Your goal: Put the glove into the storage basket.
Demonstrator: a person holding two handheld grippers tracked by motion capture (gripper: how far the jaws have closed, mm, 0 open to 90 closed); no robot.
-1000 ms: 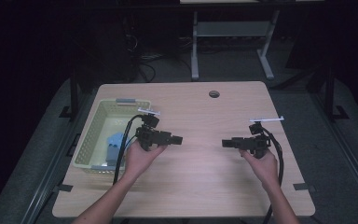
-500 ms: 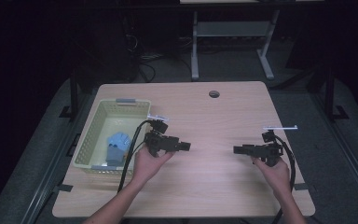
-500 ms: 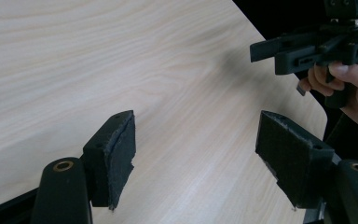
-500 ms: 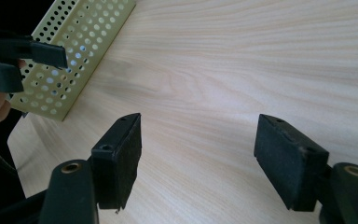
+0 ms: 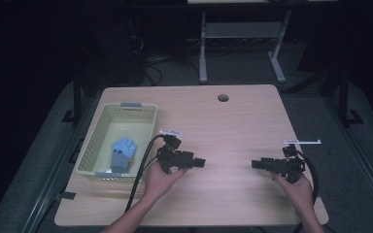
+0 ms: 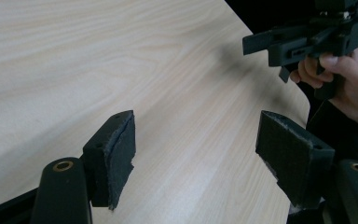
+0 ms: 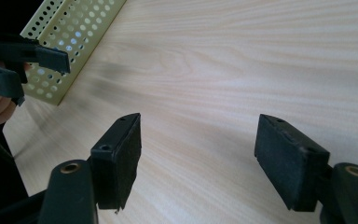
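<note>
A pale yellow perforated basket (image 5: 93,145) stands at the table's left, with a blue object (image 5: 123,151) lying inside it. Just right of the basket, my left gripper (image 5: 200,162) is held level and points toward the table's middle. Its jaws (image 6: 196,154) stand wide open over bare wood. At the right, my right gripper (image 5: 255,164) faces it, pointing left. It is open too (image 7: 198,156), with nothing between the pads. Each gripper view shows the other hand and its gripper farther off (image 6: 303,39) (image 7: 23,56).
The light wooden table (image 5: 233,126) has a round cable hole (image 5: 223,98) near its far edge. The basket's wall (image 7: 70,32) is in the right gripper view. A metal stand (image 5: 243,43) and cables are on the dark floor beyond. Black cables trail from both grippers.
Both hands have drifted toward the near edge of the table and a little lower. The left gripper slid rightward, away from the basket. Both jaws stay open.
</note>
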